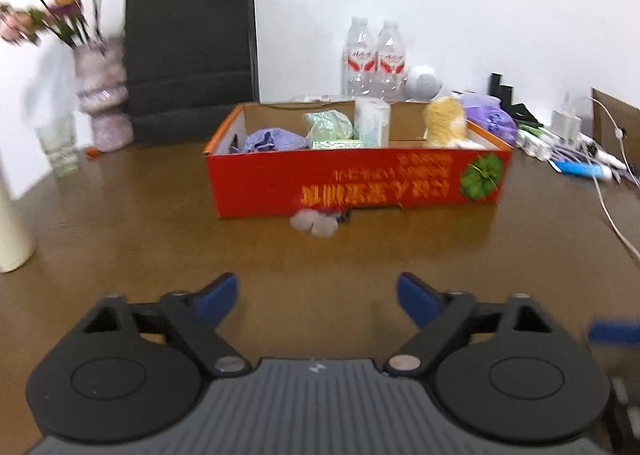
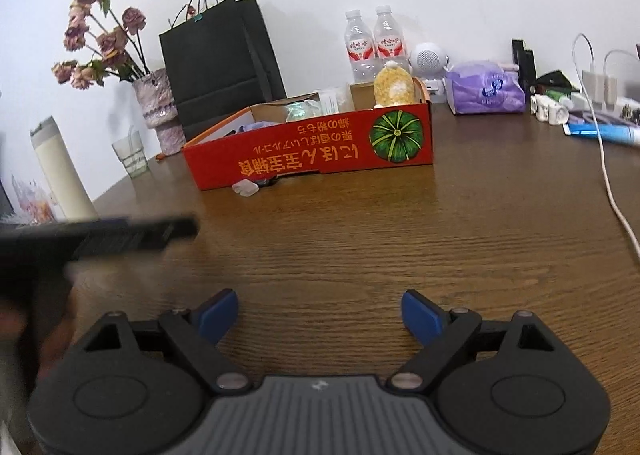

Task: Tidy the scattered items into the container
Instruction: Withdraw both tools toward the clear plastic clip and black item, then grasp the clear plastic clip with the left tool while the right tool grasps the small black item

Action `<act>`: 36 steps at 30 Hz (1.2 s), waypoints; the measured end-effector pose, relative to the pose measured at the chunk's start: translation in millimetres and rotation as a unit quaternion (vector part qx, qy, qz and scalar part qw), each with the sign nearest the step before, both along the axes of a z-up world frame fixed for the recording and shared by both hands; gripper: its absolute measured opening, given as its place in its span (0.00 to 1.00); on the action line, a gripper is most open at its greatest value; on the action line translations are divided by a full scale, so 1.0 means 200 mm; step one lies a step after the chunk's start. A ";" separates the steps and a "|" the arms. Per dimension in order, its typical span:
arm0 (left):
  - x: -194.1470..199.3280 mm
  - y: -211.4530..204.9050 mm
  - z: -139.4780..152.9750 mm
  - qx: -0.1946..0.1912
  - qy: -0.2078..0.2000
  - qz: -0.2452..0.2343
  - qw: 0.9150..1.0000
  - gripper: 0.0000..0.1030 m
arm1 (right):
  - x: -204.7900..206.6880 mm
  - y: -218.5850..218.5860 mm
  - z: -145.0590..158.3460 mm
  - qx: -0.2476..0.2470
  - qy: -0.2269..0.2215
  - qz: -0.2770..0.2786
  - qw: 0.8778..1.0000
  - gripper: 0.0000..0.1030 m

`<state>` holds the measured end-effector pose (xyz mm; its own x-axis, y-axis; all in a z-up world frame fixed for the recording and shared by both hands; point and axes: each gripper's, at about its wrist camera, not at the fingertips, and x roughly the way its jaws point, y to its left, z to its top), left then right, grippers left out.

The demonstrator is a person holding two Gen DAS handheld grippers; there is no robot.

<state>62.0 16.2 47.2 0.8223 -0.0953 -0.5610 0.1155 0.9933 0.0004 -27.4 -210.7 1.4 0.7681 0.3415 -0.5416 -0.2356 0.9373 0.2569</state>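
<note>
Wooden table [image 2: 360,239]; pale fluffy trinket [image 1: 314,222], centre frame against red box [image 1: 360,183]: seemingly light, soft, best pinched mid-body. Left gripper [image 1: 318,295] and right gripper [image 2: 320,313] gaped empty.

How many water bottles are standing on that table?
2. Both stand side by side against the wall, just behind the red box: the left bottle and the right bottle. Their lower parts are hidden behind the box; more could be hidden elsewhere.
</note>
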 end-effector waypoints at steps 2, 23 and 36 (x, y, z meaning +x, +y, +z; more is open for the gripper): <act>0.17 -0.01 -0.02 -0.006 0.022 0.004 1.000 0.71 | 0.01 -0.01 -0.01 0.010 0.004 -0.001 1.000 0.86; 0.23 0.37 -0.05 -0.037 -0.017 0.047 0.998 0.03 | 0.56 0.41 0.03 -0.058 0.022 0.027 0.998 0.79; 0.22 0.50 0.01 -0.039 -0.051 0.116 0.991 0.04 | 0.95 0.82 0.00 -0.130 0.013 -0.029 0.991 0.44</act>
<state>107.0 115.6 48.8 0.8790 0.0636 -0.4725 -0.1136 0.9905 -0.0780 162.6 -47.6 0.9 0.7669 0.1429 -0.6256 -0.1758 0.9844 0.0094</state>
